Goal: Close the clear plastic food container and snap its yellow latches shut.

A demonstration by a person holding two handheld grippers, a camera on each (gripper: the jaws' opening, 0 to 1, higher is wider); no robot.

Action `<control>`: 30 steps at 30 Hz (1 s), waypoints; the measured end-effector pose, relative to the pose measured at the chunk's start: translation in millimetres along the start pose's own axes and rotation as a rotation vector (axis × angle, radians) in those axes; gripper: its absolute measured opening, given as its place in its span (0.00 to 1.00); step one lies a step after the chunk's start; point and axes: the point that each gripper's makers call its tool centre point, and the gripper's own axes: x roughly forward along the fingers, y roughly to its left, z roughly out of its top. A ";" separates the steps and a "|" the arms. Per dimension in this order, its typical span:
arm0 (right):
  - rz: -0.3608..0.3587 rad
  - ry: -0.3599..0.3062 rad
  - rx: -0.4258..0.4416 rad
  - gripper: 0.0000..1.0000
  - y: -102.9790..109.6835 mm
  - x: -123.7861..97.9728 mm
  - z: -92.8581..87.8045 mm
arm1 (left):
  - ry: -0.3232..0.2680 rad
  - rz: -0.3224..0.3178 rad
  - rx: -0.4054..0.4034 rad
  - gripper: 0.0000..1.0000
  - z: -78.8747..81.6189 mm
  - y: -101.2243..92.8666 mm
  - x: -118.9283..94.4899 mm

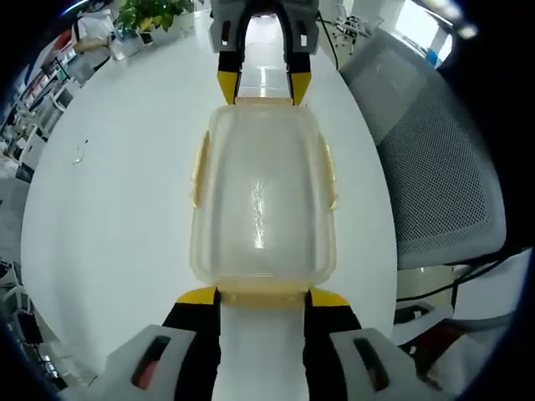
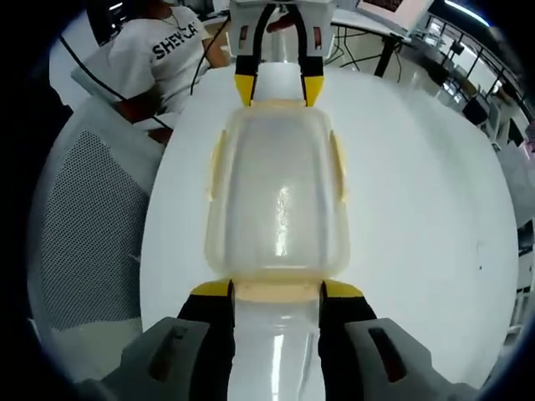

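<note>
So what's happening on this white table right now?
A person holds a gripper at each end of a clear food container on the white table. The lid is on. The left gripper and the right gripper each have open fingers at the yellow end latches, facing each other.

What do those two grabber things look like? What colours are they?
Both look alike. The left gripper has two black jaws with yellow tips, fixed to light grey blocks with small dark and reddish slots. The right gripper is built the same way: black jaws, yellow tips, grey blocks behind. Seen from the front across the table, each shows a grey body with a dark opening and two yellow tips.
</note>
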 end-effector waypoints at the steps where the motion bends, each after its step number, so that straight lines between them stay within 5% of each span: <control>1: -0.001 -0.001 0.001 0.35 -0.3 -0.7 0.1 | 0.001 0.006 0.004 0.33 1.0 1.4 -1.4; 30: 0.002 -0.001 0.023 0.35 3.5 -17.5 -10.5 | 0.032 0.000 0.007 0.33 20.2 -0.9 -6.7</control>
